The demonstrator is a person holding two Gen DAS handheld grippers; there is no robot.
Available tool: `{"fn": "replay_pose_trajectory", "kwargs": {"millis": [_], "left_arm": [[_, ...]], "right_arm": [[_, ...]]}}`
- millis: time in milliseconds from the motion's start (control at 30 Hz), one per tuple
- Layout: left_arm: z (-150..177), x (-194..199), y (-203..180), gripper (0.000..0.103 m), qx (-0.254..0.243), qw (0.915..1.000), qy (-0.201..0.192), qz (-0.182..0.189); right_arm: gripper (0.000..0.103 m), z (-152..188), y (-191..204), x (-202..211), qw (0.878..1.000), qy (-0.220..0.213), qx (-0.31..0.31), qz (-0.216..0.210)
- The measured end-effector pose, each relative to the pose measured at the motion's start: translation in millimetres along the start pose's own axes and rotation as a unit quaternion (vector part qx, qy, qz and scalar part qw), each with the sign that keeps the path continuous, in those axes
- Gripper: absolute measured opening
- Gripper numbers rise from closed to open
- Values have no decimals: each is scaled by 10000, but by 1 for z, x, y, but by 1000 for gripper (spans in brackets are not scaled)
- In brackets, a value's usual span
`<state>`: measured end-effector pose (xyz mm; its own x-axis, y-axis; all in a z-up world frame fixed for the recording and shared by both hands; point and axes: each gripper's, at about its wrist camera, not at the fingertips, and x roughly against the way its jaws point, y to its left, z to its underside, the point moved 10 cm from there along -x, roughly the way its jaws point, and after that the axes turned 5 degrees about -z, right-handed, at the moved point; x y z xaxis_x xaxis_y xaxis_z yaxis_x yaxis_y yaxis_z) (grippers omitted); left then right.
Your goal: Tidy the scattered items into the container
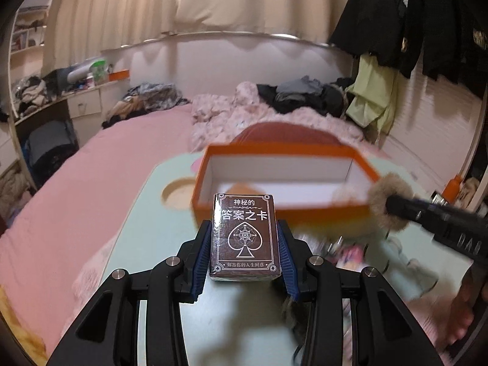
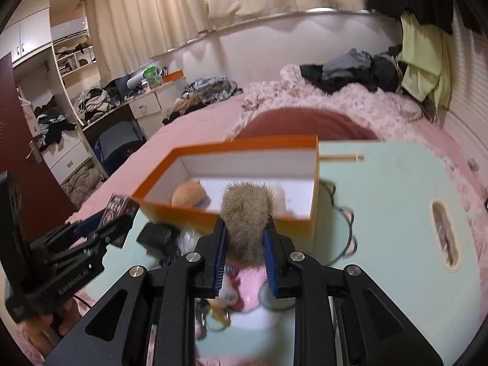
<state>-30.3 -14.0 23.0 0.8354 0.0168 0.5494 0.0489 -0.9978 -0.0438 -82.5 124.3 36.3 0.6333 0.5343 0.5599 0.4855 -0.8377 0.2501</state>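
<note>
Left wrist view: left gripper (image 1: 244, 238) clamped on a dark card box (image 1: 244, 238), blue pads pressed to both long sides, box raised off the pale green table (image 1: 146, 231) and pointed at the orange box (image 1: 280, 210) straight ahead. Orange box open, white inside, mostly bare from this angle. To the right, right gripper (image 1: 381, 202) reaching in, closed on a brown fur pompom (image 1: 387, 201) near the container's right front corner. Blurred small items below it on the table — not identifiable. Right wrist view: right gripper (image 2: 245, 238) pinching the fur pompom (image 2: 245, 213) between blue pads, tuft bulging above the fingers, just short of the orange box (image 2: 225, 210) front wall. Inside the box, an orange plush toy (image 2: 189, 196) already lying at the left. Left gripper (image 2: 100, 222) with the card box (image 2: 117, 210) at the container's left corner. Under the fingers, a pink item and key rings, blurred, on the table. Step in hand, by judgement: carrying two items at once to the container. Next move calls for clearing the front wall with both loads, then letting go only once each sits above the white floor — card box likely to tip if dropped edge-first.
</note>
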Motion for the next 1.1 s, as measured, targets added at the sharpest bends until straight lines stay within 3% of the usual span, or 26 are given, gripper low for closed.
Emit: {"fn": "replay_pose_trajectory", "kwargs": {"millis": [67, 300, 500, 700, 800, 833, 867, 933, 1100], "left_arm": [[-17, -10, -7, 40, 0, 9998, 88, 204], [-57, -47, -23, 40, -71, 9996, 81, 247], [-42, -74, -20, 40, 125, 9989, 402, 196], [-35, -79, -17, 40, 118, 9986, 494, 117], [-36, -79, -21, 42, 88, 9983, 508, 266], [-36, -79, -24, 52, 89, 9981, 507, 352], [-36, -77, -26, 71, 95, 9979, 488, 416], [-39, -73, -27, 89, 127, 9985, 341, 414], [-48, -55, -31, 93, 17, 9993, -68, 370]], "right_arm": [[23, -14, 0, -1, 9999, -113, 104, 31], [23, -45, -8, -32, 9989, -169, 309, 322], [23, -40, -20, -64, 9984, 133, 194, 508], [23, -35, -23, -67, 9983, 208, 167, 519], [24, -36, -24, -66, 9983, 172, 154, 538], [25, -37, -25, -65, 9983, 136, 142, 552], [29, -38, -25, -64, 9983, 103, 127, 558], [38, -40, -29, -61, 9980, 20, 60, 621], [65, -43, -36, -53, 9971, -127, -51, 750]]}}
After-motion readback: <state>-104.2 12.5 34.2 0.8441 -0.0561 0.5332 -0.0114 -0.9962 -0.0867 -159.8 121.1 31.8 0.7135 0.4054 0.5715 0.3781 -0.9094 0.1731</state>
